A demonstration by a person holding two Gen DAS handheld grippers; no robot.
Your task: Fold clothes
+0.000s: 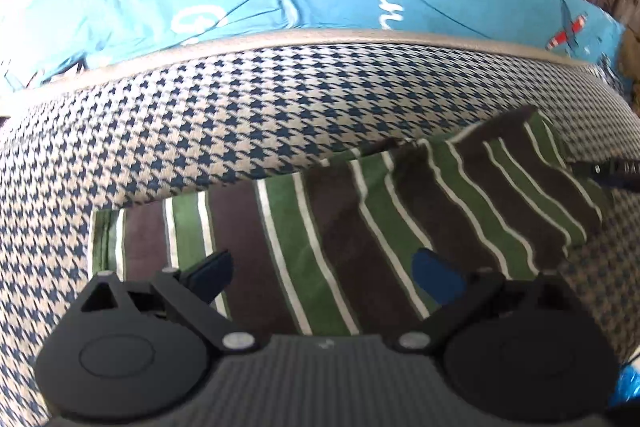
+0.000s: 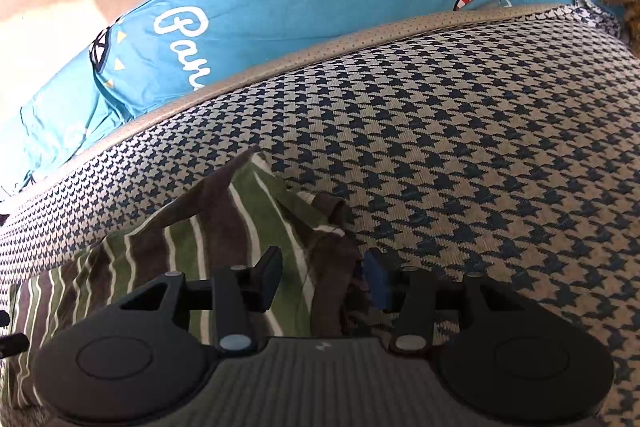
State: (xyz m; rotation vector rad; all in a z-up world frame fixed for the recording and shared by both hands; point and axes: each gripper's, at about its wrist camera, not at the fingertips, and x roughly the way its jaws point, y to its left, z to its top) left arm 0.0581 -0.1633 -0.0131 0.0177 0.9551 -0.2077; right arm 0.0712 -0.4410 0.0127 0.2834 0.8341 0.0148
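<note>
A striped cloth (image 1: 344,227) with green, brown and thin white stripes lies on a bed cover (image 1: 240,115) that has a small blue and cream check pattern. The cloth is partly flat and partly bunched. Seen from the left wrist, the end of the cloth on the left side lies smooth, and the far right end is lifted and wrinkled.

The left gripper (image 1: 326,277) hangs just over the near edge of the striped cloth. Its fingers (image 1: 212,275) are wide apart. Nothing is pinched between them, and the cloth shows in the gap.

The right gripper (image 2: 322,281) is at the other end of the striped cloth (image 2: 224,235), where a loose corner sticks up and folds over. Its fingers (image 2: 270,277) are apart too. The crumpled edge of the cloth sits in the gap between them, but the fingers do not squeeze it. One finger has a blue pad (image 2: 376,279), and it is just beside the brown edge of the cloth.

Past the far side of the striped cloth, beyond a grey strip along the bed cover, lies a bright blue sheet (image 2: 360,7) with white letters, a red shape and a red and white plane on it.
</note>
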